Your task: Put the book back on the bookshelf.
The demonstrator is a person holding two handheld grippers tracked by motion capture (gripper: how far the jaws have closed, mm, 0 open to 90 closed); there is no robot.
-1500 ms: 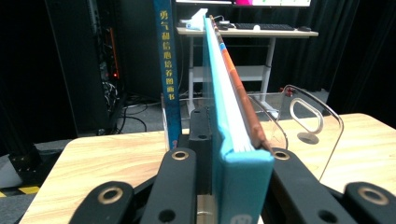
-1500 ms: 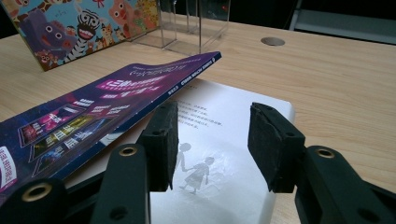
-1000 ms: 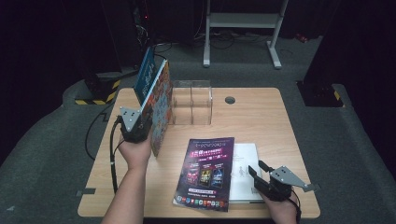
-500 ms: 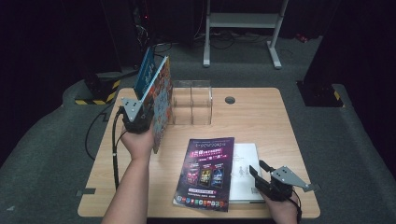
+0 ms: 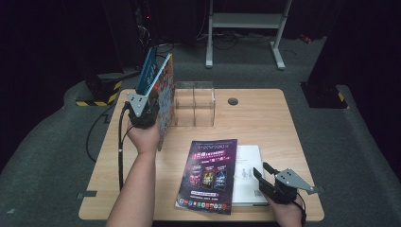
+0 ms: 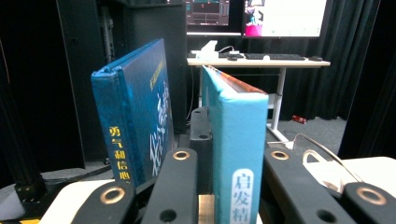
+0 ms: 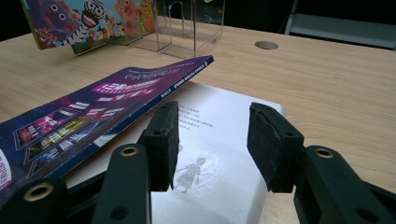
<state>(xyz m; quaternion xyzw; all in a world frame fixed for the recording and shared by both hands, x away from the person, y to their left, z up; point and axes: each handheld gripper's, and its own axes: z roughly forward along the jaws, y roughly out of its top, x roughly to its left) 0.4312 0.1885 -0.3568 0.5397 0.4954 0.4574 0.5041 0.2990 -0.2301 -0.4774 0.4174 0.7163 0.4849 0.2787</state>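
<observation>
A: High view first. What is going on at the upper left of the frame?

B: The left gripper (image 5: 142,109) holds a picture book (image 5: 164,97) upright above the desk (image 5: 265,118), just left of the clear rack (image 5: 194,103). A blue book (image 5: 147,71) stands behind it. Whether the picture book is inside a compartment, I cannot tell.

A: And the lower part of the frame?

B: A purple magazine (image 5: 208,175) lies flat, overlapping a white book (image 5: 248,172). The right gripper (image 5: 265,176) rests at the lower right, at the white book's near edge.

A: Left gripper view?

B: The jaws are clamped on the picture book's teal spine (image 6: 240,154), at centre. The blue book (image 6: 135,126) stands at the left, apart from it.

A: Right gripper view?

B: The jaws stand apart, gripping nothing, over the white book (image 7: 219,154). The purple magazine (image 7: 93,116) crosses the left of the frame, and the clear rack (image 7: 191,25) sits at the top.

A: Progress?

B: I judge it early: one book is in hand near the rack, while the magazine and white book lie untouched.
</observation>
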